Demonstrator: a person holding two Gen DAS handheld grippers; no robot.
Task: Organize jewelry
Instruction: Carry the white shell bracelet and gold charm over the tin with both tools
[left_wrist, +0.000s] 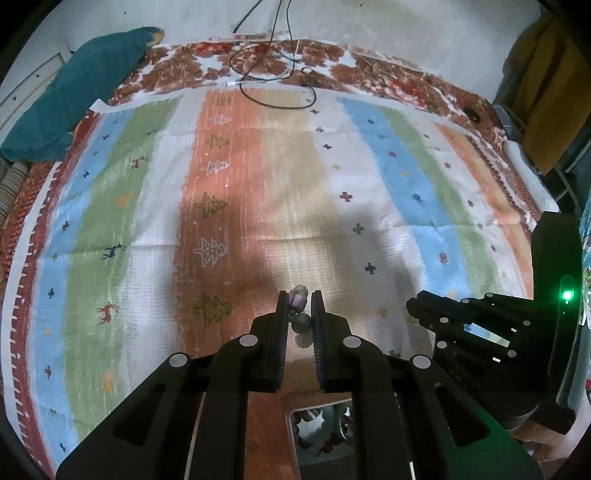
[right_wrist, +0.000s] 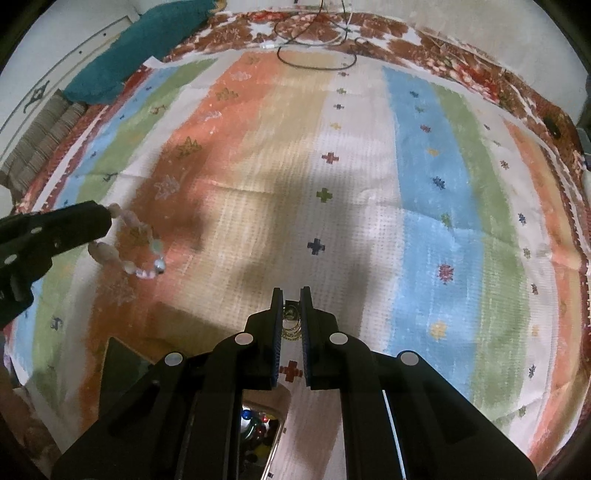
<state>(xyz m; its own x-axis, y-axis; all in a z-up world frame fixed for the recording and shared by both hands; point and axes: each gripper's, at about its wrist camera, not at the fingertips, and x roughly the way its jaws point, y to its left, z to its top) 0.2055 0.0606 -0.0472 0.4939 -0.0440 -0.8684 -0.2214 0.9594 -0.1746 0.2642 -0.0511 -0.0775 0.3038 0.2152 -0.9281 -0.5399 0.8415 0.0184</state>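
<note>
My left gripper (left_wrist: 299, 301) is shut on a beaded bracelet (left_wrist: 300, 314) of pale pink and grey beads, held above the striped cloth. From the right wrist view that bracelet (right_wrist: 136, 247) hangs in a loop off the left gripper (right_wrist: 105, 218) at the left edge. My right gripper (right_wrist: 291, 295) is shut on thin gold hoop jewelry (right_wrist: 291, 325) that shows between its jaws. The right gripper (left_wrist: 424, 306) also appears at the lower right of the left wrist view. A box of colourful jewelry (right_wrist: 258, 435) lies below the grippers, partly hidden by the fingers, and shows again as a box (left_wrist: 321, 432).
A striped cloth (left_wrist: 258, 177) with tree and cross motifs covers the surface. A teal towel (left_wrist: 74, 99) lies at the far left. Black cables (left_wrist: 273, 74) loop at the far edge. A dark flat object (right_wrist: 122, 365) sits left of the box.
</note>
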